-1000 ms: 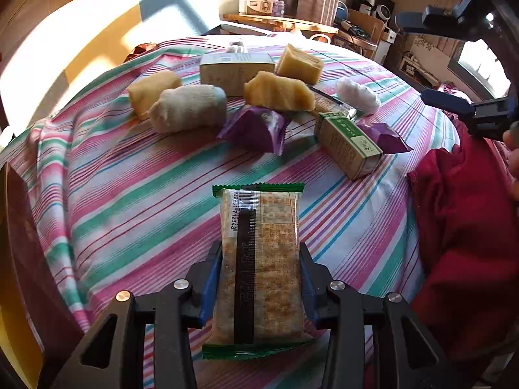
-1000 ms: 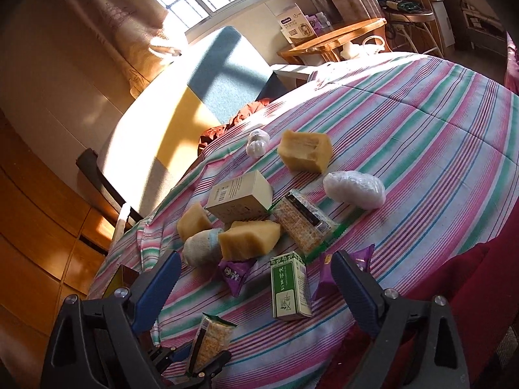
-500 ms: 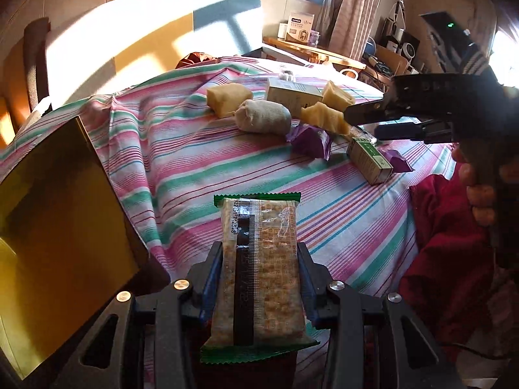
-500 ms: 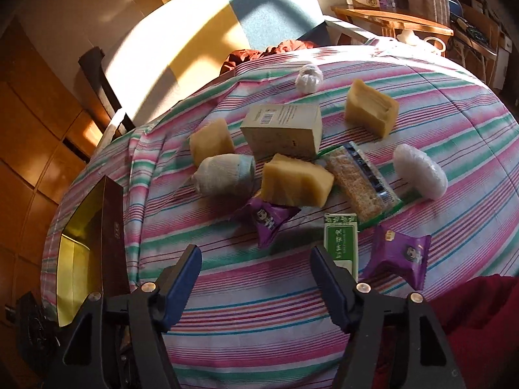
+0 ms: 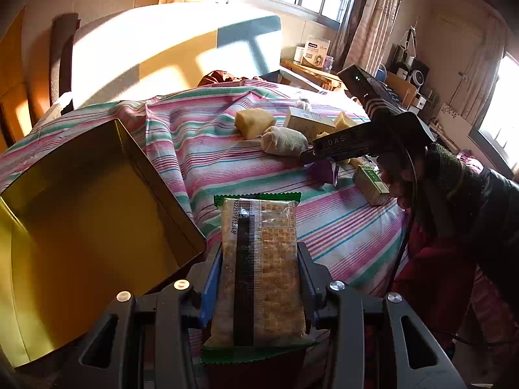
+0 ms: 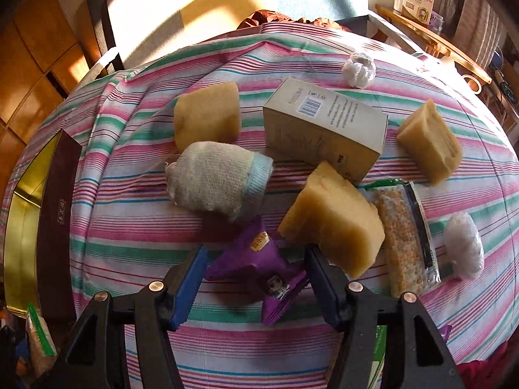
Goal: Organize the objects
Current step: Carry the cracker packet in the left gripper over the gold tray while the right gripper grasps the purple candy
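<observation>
My left gripper [image 5: 258, 275] is shut on a green-edged cracker pack [image 5: 259, 265], held just right of an open gold-lined box [image 5: 81, 220] at the bed's near left edge. My right gripper [image 6: 256, 275] is open, its jaws either side of a purple snack packet [image 6: 256, 259] lying on the striped cloth [image 6: 136, 243]. The same packet [image 5: 322, 171] shows under the right gripper in the left wrist view. The box [image 6: 22, 227] also shows at far left in the right wrist view.
On the cloth lie yellow sponge blocks [image 6: 334, 223], a rolled white sock [image 6: 220, 181], a beige carton [image 6: 324, 129], a second cracker pack [image 6: 405, 236], white bundles [image 6: 464, 243] and a small green carton [image 5: 371, 181]. A red cloth [image 5: 431, 272] hangs at right.
My left gripper has moved left with the cracker pack, closer to the open box. My right gripper has moved forward and down over the purple packet.
</observation>
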### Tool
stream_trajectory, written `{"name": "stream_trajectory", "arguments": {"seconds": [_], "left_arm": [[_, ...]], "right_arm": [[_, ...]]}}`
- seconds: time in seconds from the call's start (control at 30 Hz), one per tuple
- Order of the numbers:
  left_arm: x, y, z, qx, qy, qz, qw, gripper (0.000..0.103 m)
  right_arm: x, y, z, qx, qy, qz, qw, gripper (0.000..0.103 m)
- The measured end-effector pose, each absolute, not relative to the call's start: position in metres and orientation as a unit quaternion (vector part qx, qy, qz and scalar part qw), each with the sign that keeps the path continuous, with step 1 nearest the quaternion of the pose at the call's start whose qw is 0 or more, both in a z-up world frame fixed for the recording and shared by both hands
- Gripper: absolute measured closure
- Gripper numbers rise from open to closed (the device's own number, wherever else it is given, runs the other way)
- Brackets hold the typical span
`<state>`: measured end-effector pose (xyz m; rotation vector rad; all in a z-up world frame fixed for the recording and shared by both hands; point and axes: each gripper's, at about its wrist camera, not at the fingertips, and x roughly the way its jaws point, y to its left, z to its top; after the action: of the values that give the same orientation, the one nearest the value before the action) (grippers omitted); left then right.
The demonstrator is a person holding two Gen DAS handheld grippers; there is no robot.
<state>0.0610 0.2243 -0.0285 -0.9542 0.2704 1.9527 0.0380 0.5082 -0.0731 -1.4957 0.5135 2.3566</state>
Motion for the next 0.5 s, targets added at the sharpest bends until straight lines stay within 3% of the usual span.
{"name": "stream_trajectory", "arguments": {"seconds": [0.03, 0.07, 0.5], "left_arm": [[0.061, 0.223, -0.027, -0.387, 0.109, 0.793, 0.457, 0.060], [0.060, 0.222, -0.026, -0.387, 0.107, 0.795, 0.455, 0.060], [0.051, 0.198, -0.013, -0.386, 0.084, 0.813, 0.427, 0.060]], "right_arm": [[0.036, 0.505, -0.076, -0.528, 0.177, 0.819, 0.142, 0.048], [0.034, 0.501, -0.078, -0.535, 0.168, 0.817, 0.135, 0.048], [0.036, 0.487, -0.077, -0.547, 0.155, 0.817, 0.102, 0.048]]}}
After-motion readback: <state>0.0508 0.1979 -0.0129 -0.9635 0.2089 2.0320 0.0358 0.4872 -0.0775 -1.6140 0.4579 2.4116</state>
